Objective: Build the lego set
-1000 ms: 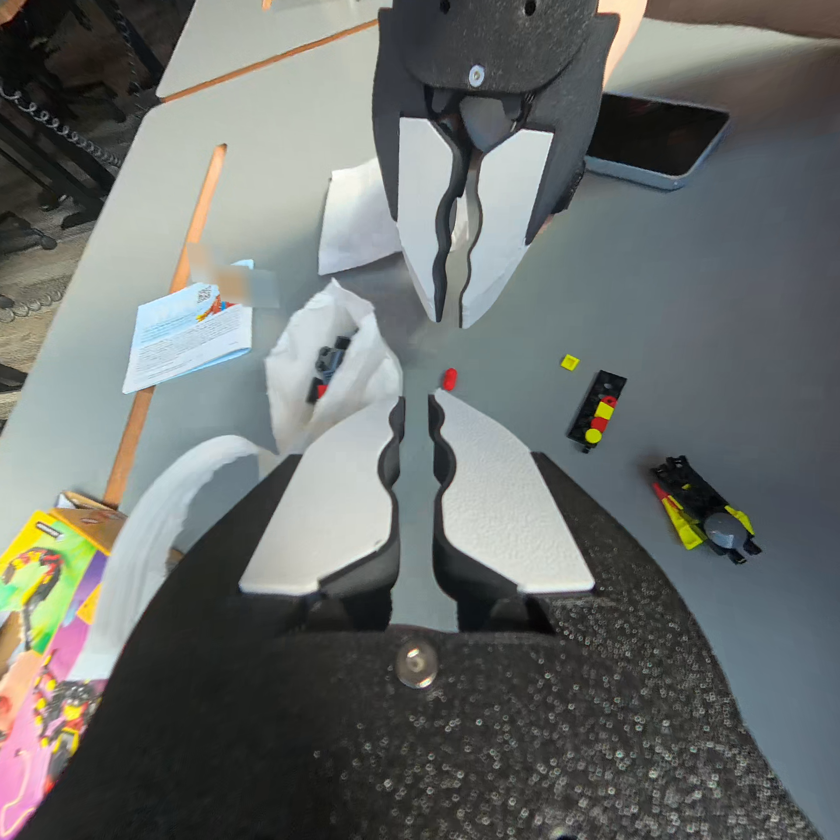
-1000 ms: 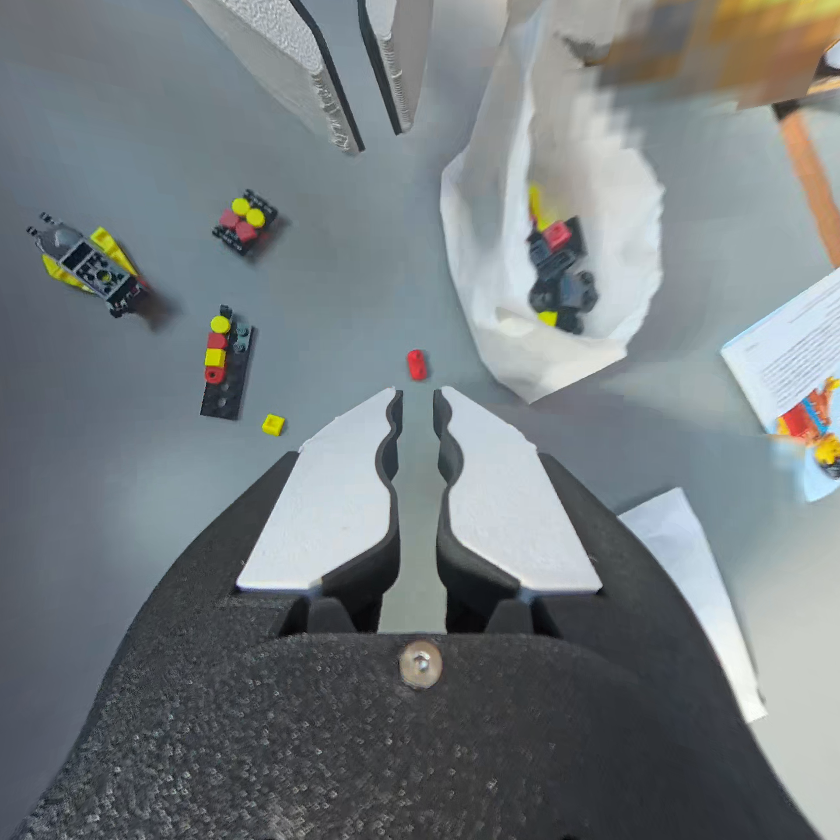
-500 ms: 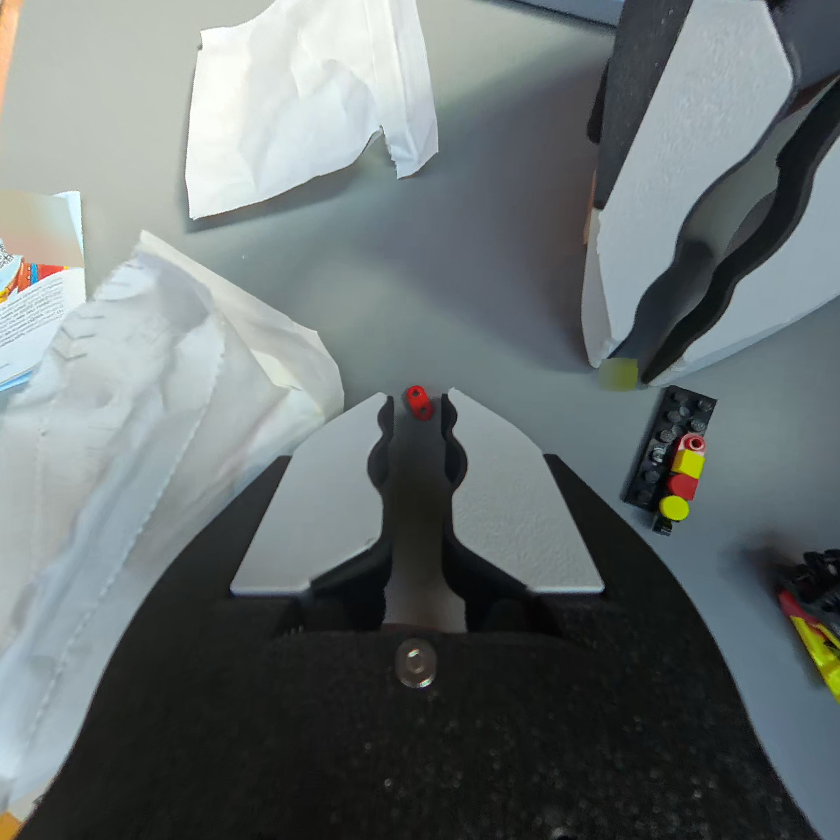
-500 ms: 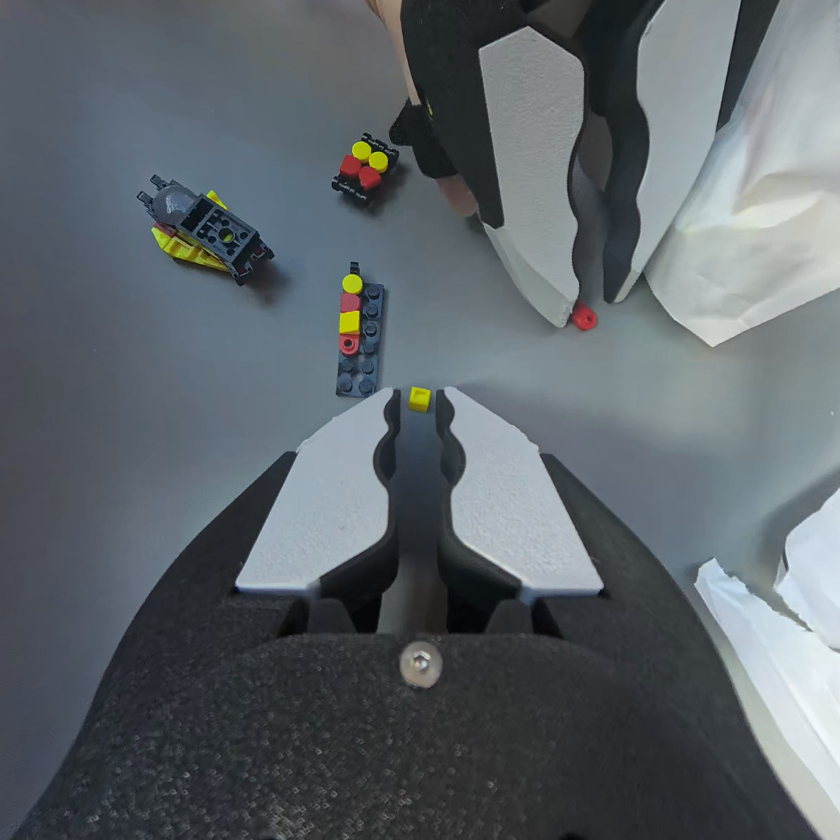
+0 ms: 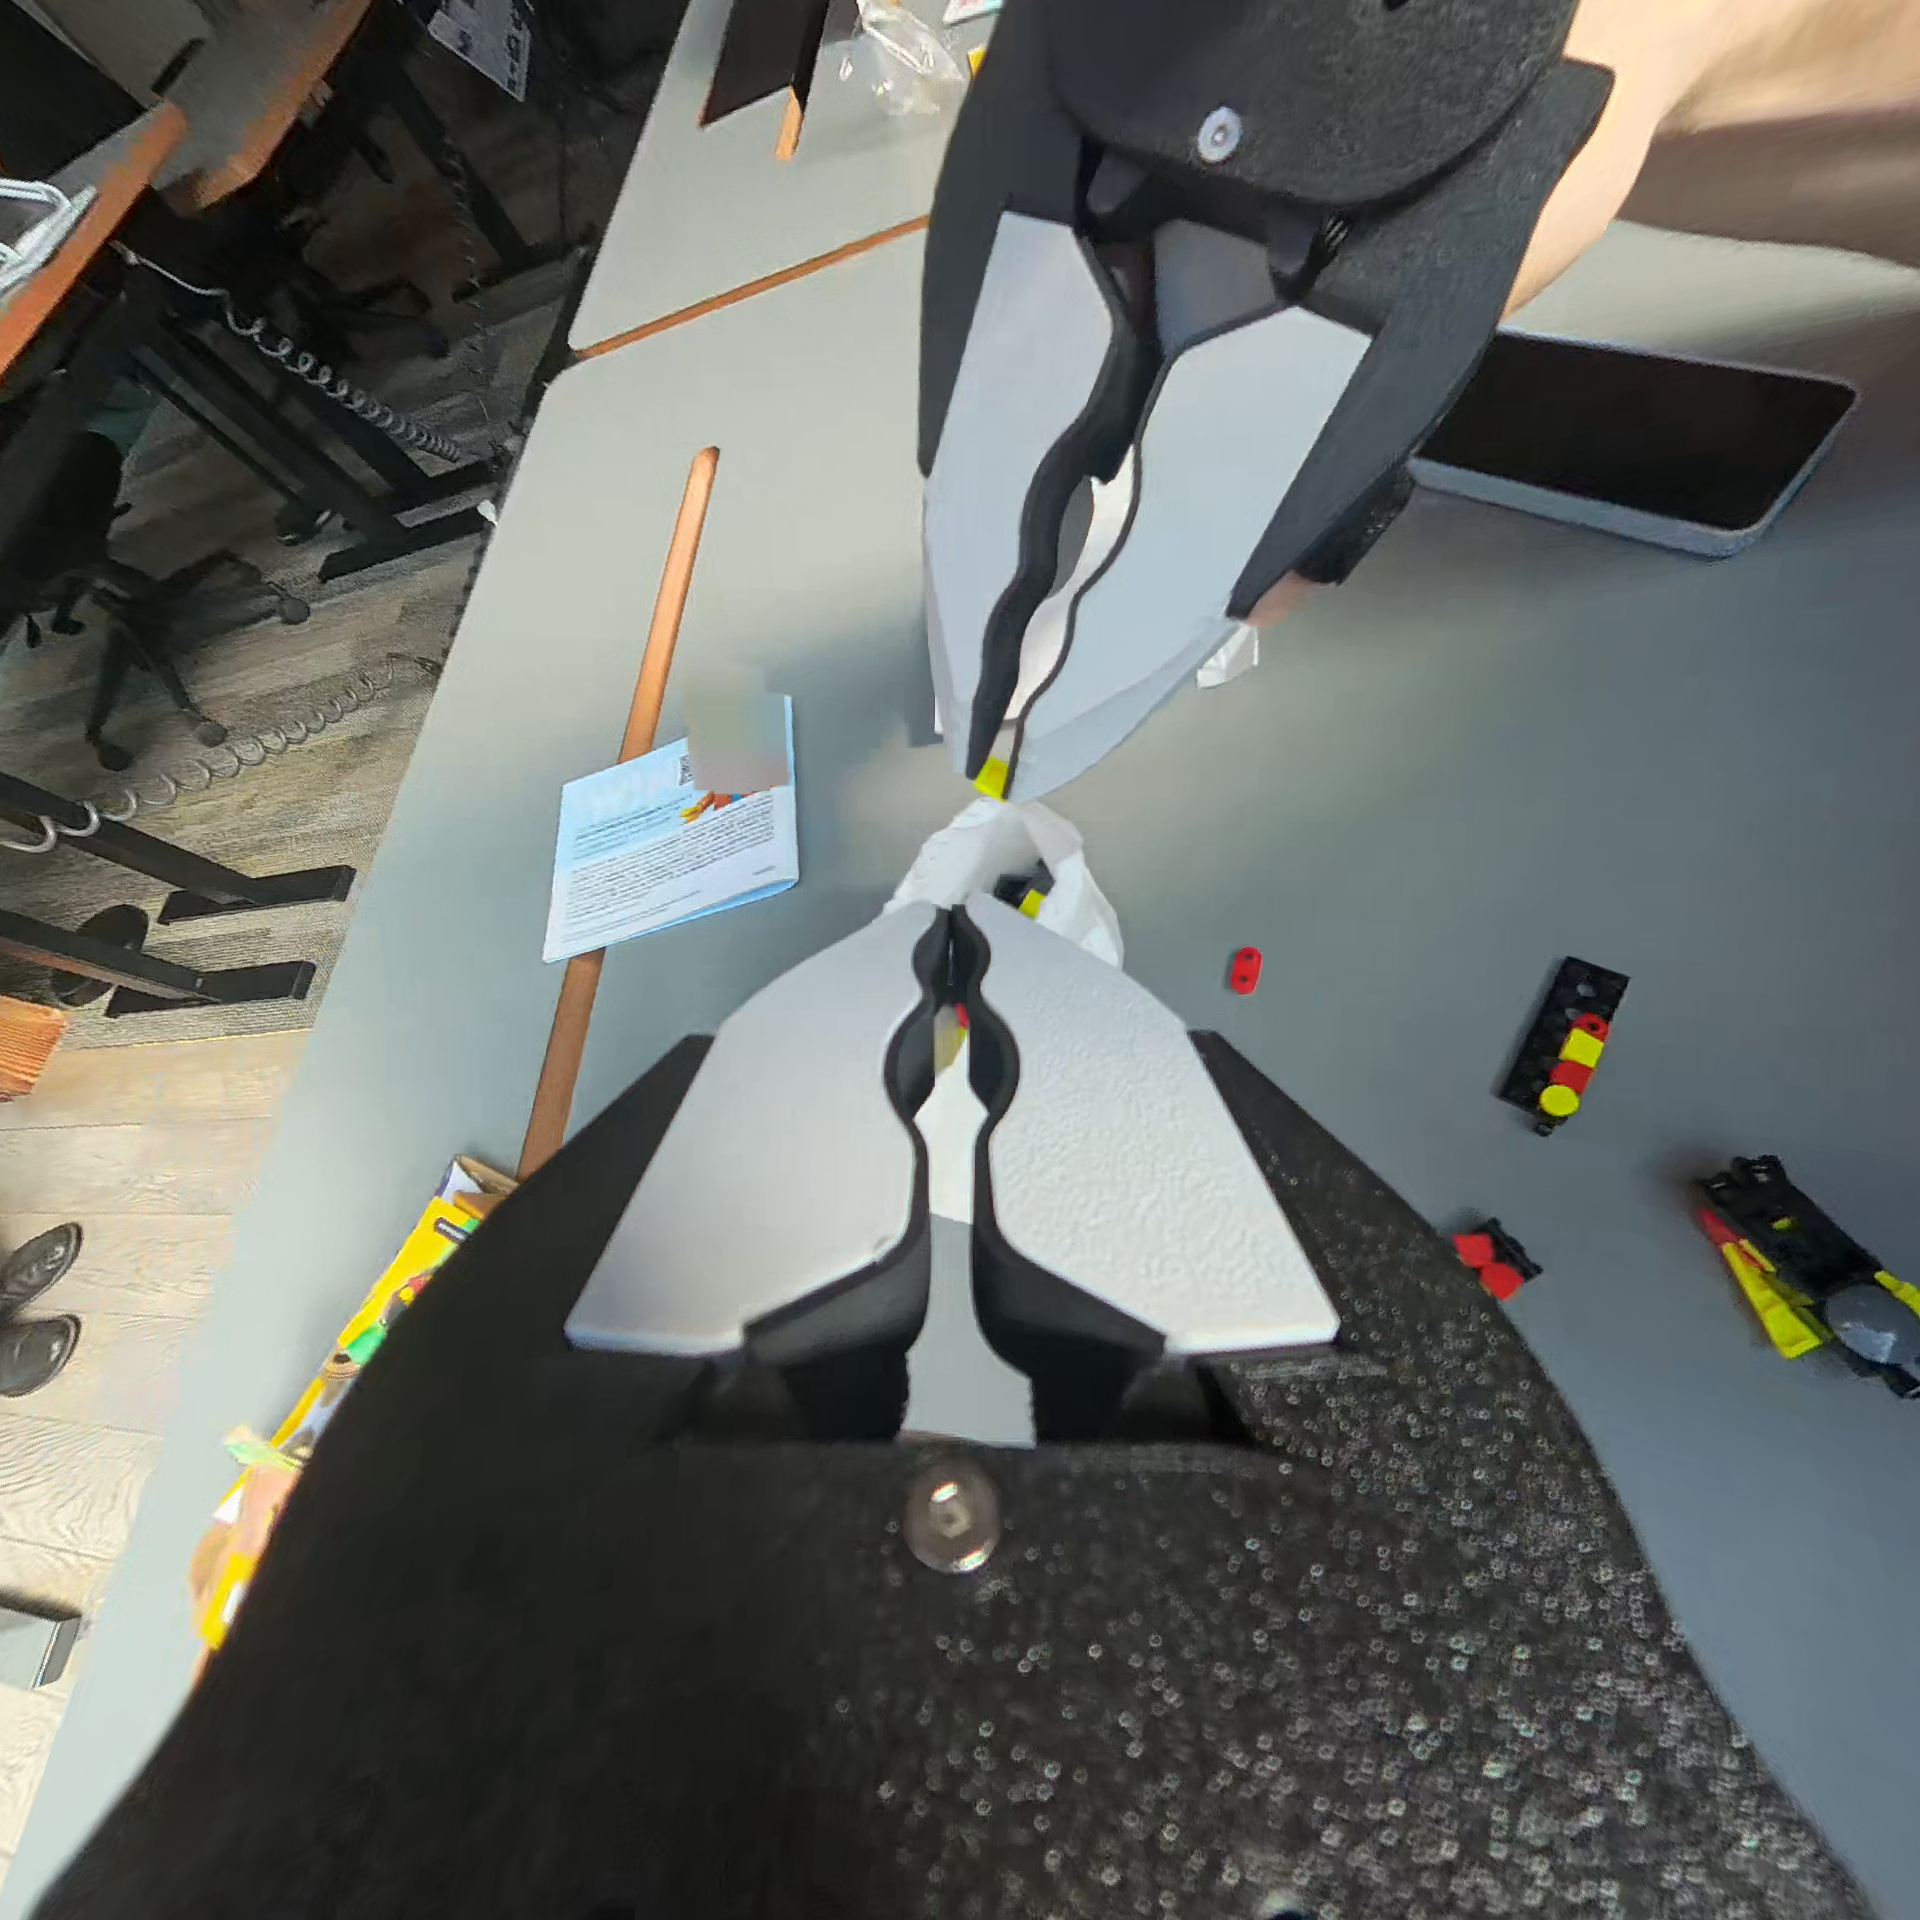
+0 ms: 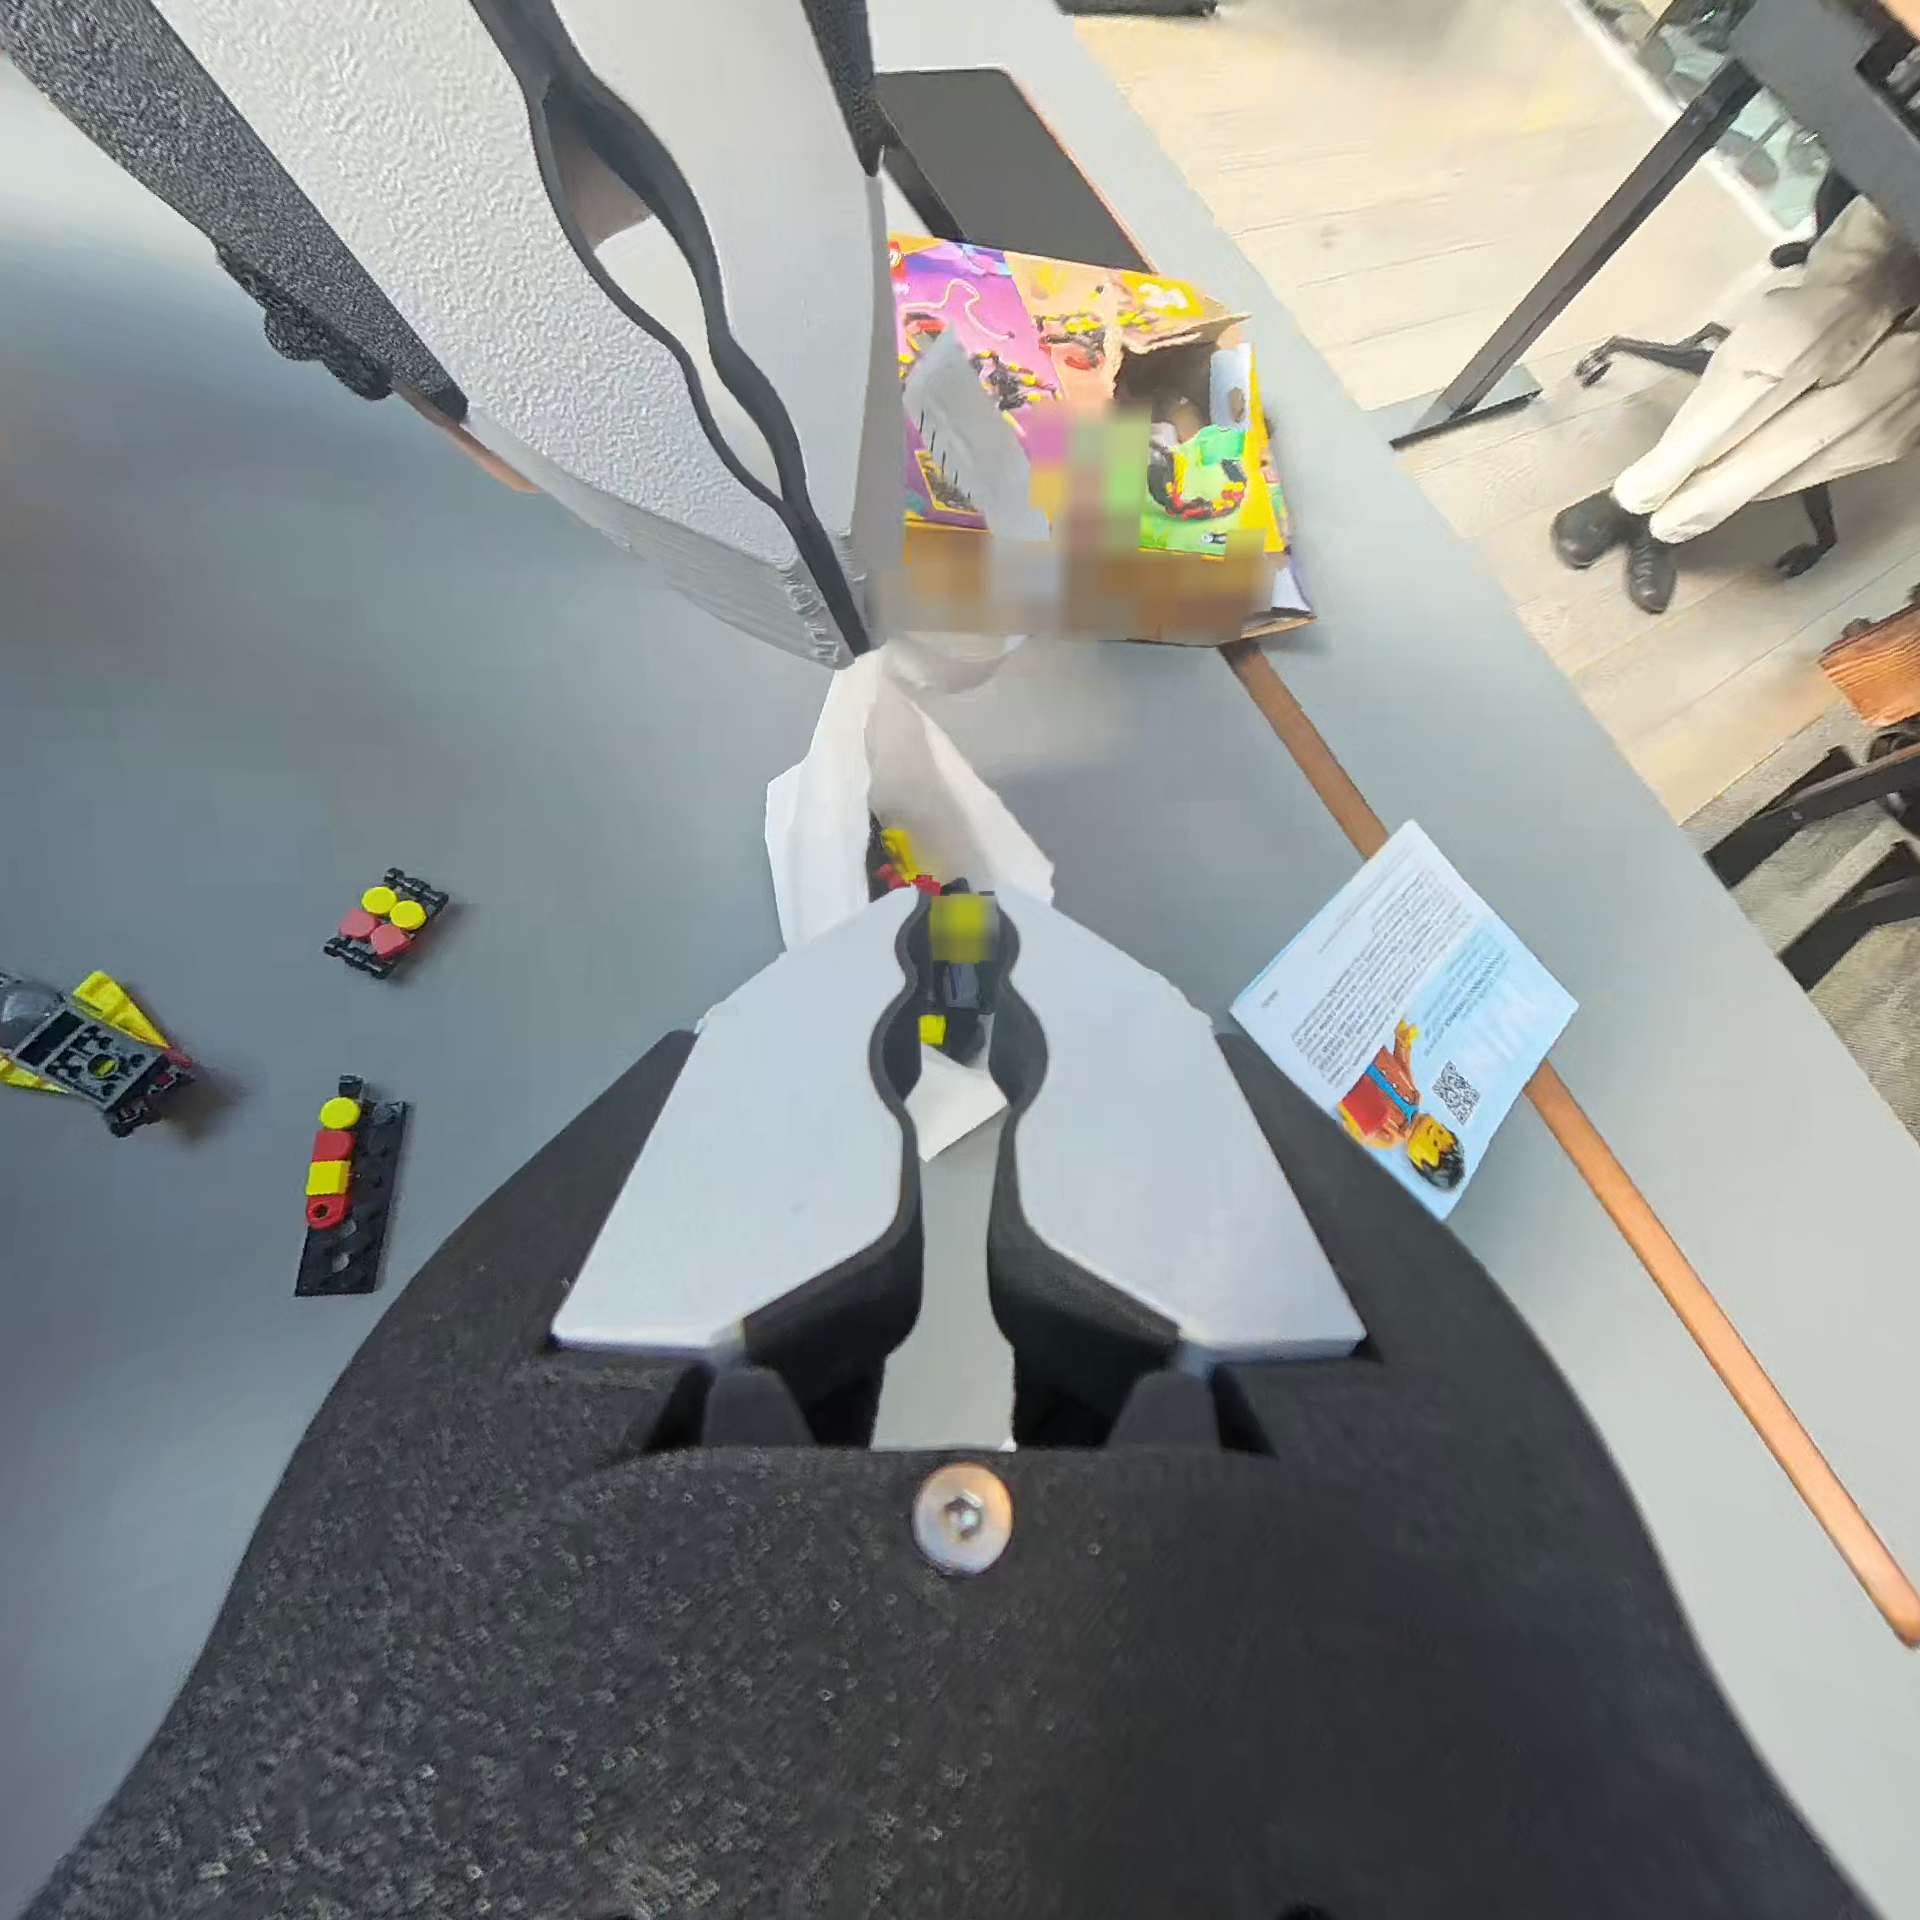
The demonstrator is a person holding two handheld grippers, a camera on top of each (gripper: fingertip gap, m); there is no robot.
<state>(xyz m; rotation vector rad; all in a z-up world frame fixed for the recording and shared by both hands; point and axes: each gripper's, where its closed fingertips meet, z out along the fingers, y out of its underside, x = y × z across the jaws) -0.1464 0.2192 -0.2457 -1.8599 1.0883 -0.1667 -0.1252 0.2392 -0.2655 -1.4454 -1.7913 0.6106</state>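
My right gripper (image 6: 958, 906) is shut on a small yellow brick (image 6: 961, 923) and held above the table. It also shows in the left wrist view (image 5: 992, 771) with the yellow brick (image 5: 990, 774) at its tips. My left gripper (image 5: 951, 914) is shut with nothing seen at its tips. It is raised tip to tip with the right one, and its fingers (image 6: 665, 416) fill the top of the right wrist view. A small red piece (image 5: 1244, 968) lies on the grey table. A black plate (image 5: 1569, 1044) (image 6: 348, 1184) bears red and yellow pieces.
A white paper bag (image 5: 1081, 904) (image 6: 883, 790) of loose pieces lies below both grippers. A black-and-yellow vehicle (image 5: 1808, 1288) (image 6: 88, 1044), a small studded assembly (image 6: 387, 925), a booklet (image 5: 675, 842), the set's box (image 6: 1081, 416) and a phone (image 5: 1631, 447) lie around. The tips of one gripper are about 4 cm away from the tips of the other. My right tips are roughly 15 cm from the black plate (image 5: 1569, 1044). It is also in sight in the right wrist view (image 6: 336, 1181).
Both grippers have shut and lifted off the table. The right one took up the yellow brick. The red piece stayed on the table, now right of my left gripper.
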